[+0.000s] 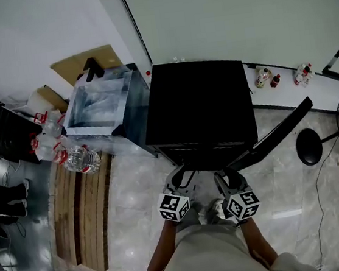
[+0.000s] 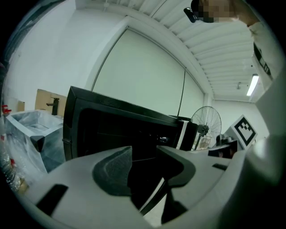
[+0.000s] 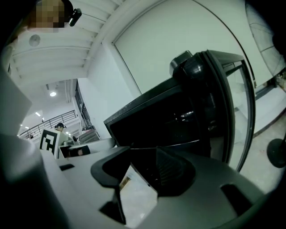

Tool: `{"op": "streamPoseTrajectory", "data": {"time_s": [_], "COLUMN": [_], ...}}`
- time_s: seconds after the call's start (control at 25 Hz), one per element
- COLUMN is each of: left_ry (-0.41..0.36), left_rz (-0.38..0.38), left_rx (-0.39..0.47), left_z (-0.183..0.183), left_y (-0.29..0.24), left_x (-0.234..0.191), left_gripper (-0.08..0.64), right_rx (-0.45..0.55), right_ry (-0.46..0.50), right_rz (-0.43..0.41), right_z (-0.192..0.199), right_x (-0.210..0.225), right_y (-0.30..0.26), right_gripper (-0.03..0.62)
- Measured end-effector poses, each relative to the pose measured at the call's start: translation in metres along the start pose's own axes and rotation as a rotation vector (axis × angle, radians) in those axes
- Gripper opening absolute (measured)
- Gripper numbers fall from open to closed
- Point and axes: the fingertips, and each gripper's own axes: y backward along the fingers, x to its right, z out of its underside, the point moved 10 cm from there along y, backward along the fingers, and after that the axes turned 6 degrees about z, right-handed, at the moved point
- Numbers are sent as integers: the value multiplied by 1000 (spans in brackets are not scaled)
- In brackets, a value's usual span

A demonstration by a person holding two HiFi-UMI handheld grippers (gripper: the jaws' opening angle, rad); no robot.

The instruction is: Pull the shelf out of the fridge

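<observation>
From overhead, just the flat top of the boxy black fridge (image 1: 200,106) and its glass door (image 1: 279,129) swung wide to the right, with nothing of the inside. Down in the right gripper view, though, a thin pale front edge of the shelf (image 3: 178,142) in the dark cavity, lying level, long axis across the opening, edge facing out. Left gripper (image 1: 184,176) and right gripper (image 1: 228,176) side by side at the open front, both pairs of jaws parted, clamped on nothing. Pale marble floor (image 1: 133,185) open to their left; clear plastic-lined bin (image 1: 101,103) tight against the fridge's left side, round black stand base (image 1: 309,145) beyond the door.
</observation>
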Motion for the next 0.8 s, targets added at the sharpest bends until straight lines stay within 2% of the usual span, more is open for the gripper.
{"op": "streamPoseTrajectory", "data": {"time_s": [0.36, 0.64, 0.8], "left_ry": [81, 132, 162], "left_rz": [19, 10, 13], "left_rx": [-5, -15, -14], "left_z": [20, 35, 40], "left_y": [-11, -20, -26], "left_x": [-24, -44, -51], "left_gripper": [172, 173, 173], "right_rx": [3, 3, 7], "right_ry": [-118, -139, -188], "right_rz": [58, 96, 112], "right_z": [11, 17, 21], "right_x": [7, 13, 19], "right_y": [-20, -36, -45], "right_gripper": [176, 176, 176]}}
